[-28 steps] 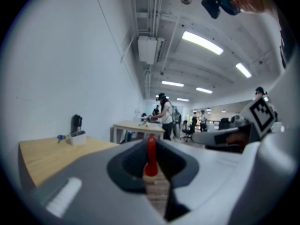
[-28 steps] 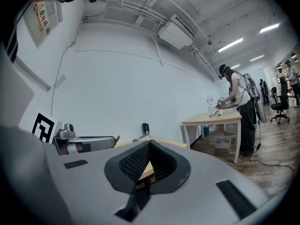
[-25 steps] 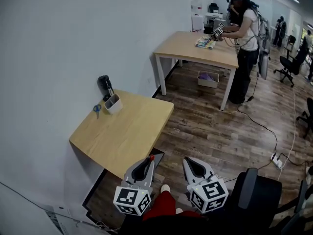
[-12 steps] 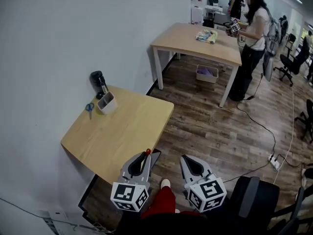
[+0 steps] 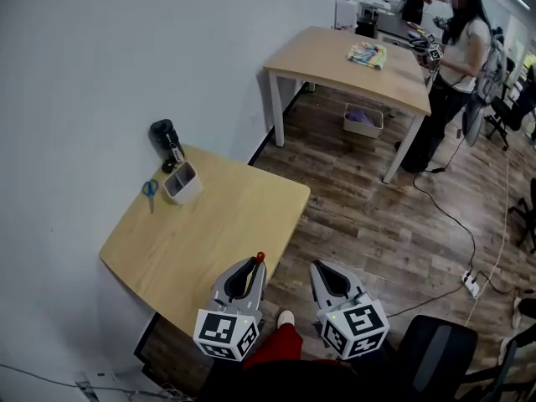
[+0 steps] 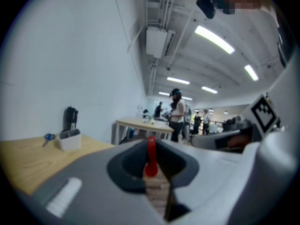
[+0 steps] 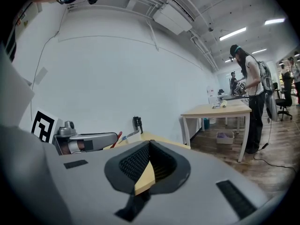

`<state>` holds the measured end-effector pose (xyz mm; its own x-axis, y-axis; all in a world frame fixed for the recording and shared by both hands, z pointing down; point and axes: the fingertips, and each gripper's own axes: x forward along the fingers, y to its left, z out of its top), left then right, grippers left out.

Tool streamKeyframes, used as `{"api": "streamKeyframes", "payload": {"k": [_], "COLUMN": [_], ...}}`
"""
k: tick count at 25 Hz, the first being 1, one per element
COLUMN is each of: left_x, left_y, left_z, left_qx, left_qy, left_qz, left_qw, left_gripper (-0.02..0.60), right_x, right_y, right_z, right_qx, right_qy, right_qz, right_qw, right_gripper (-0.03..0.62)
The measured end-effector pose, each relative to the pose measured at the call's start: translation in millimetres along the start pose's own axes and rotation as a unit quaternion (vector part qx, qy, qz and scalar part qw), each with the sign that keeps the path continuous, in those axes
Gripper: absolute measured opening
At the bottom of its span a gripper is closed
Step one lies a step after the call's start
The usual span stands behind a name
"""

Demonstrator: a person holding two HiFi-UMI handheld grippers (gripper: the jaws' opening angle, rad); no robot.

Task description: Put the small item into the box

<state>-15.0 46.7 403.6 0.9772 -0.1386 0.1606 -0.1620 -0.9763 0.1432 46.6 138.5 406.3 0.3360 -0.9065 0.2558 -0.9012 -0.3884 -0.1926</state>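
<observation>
Since head view only swung a little over last second, I've gained nothing on table (image 5: pixel 209 224); carry not really begun. Far table (image 5: pixel 335 61) and person (image 5: pixel 461 65) well apart, no hindrance. My left gripper (image 5: pixel 251 270) clamped; right gripper (image 5: pixel 322 273) jaws together, empty. Box (image 5: pixel 182 182) at wall side, mouth open; black object (image 5: pixel 165 141) behind, scissors (image 5: pixel 150 189) just beside. Small red item (image 5: pixel 260 258) pinched at left tips, by near corner.

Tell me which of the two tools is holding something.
The left tool, shut on a small red item that sticks out past its tips; the right tool is shut with nothing between its jaws.
</observation>
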Motion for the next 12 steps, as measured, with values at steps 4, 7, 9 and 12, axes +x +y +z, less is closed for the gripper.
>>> {"api": "streamKeyframes", "payload": {"k": [4, 7, 9, 12], "left_x": [14, 21, 25, 28], "left_y": [19, 32, 42, 56], "left_z": [5, 9, 11, 12], "left_qx": [-0.007, -0.008, -0.011, -0.017], "left_qy": [0.000, -0.002, -0.004, -0.007], "left_qz": [0.000, 0.001, 0.005, 0.014], "left_qw": [1.0000, 1.0000, 0.9999, 0.9997], "left_gripper": [0.051, 0.051, 0.051, 0.051], "right_x": [28, 49, 61, 76], "right_y": [-4, -4, -3, -2], "right_z": [8, 15, 18, 20], "right_qx": [-0.002, -0.007, -0.010, -0.013], "right_qy": [0.007, 0.009, 0.010, 0.015], "right_qz": [0.000, 0.003, 0.007, 0.011], "right_qw": [1.000, 1.000, 1.000, 1.000], "right_gripper": [0.008, 0.008, 0.008, 0.008]}}
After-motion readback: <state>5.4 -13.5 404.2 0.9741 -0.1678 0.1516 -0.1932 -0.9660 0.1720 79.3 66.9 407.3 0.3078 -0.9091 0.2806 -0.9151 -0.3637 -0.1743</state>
